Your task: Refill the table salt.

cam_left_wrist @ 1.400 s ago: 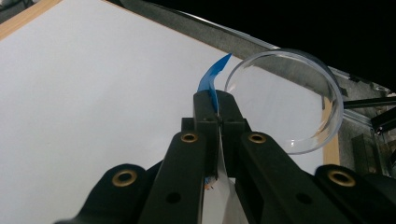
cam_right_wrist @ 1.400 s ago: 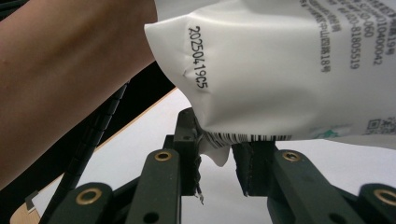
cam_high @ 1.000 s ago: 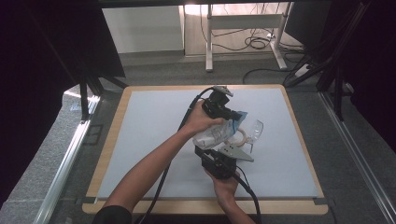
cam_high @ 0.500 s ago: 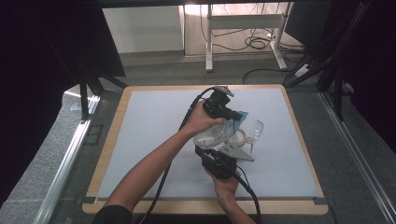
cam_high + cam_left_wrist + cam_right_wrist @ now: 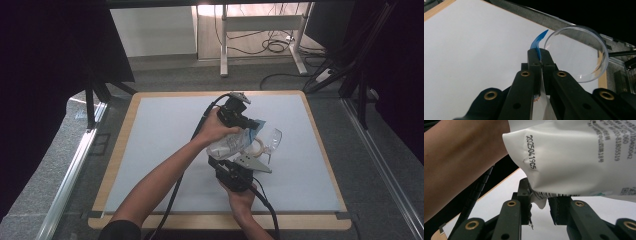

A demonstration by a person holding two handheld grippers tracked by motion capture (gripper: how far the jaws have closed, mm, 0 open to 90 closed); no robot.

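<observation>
**Soft pouch held at both ends over a wine glass**

The pouch (image 5: pixel 234 144), a white printed plastic bag with a blue top edge, is hanging just right of the middle of the high view, tilted between the two grippers above the mat (image 5: pixel 165 130). It is looking soft and light; its skin is creasing and bulging where it is being held, so it is likely to sag, and the film is probably slippery. The sealed edges are the firmest places to take hold of, and both grippers are using them.

The left gripper (image 5: pixel 541 58) is pinching the blue top edge (image 5: pixel 537 42) with its jaws pressed fully together, in the centre of the left gripper view. The right gripper (image 5: pixel 539 203) is sitting under the pouch's lower corner (image 5: pixel 537 201) at the bottom centre of the right gripper view; the left jaw is touching the crimped seam while the right jaw is standing a little off it, so I cannot tell whether the grip is firm.

The glass (image 5: pixel 272 140), clear and fragile, is lying or leaning just right of the pouch, its round rim (image 5: pixel 576 53) filling the upper right of the left gripper view, close to the blue tip. It is the thing most at risk from a careless swing. The left forearm (image 5: pixel 461 162) is crossing the upper left of the right gripper view, crowding that side.
</observation>
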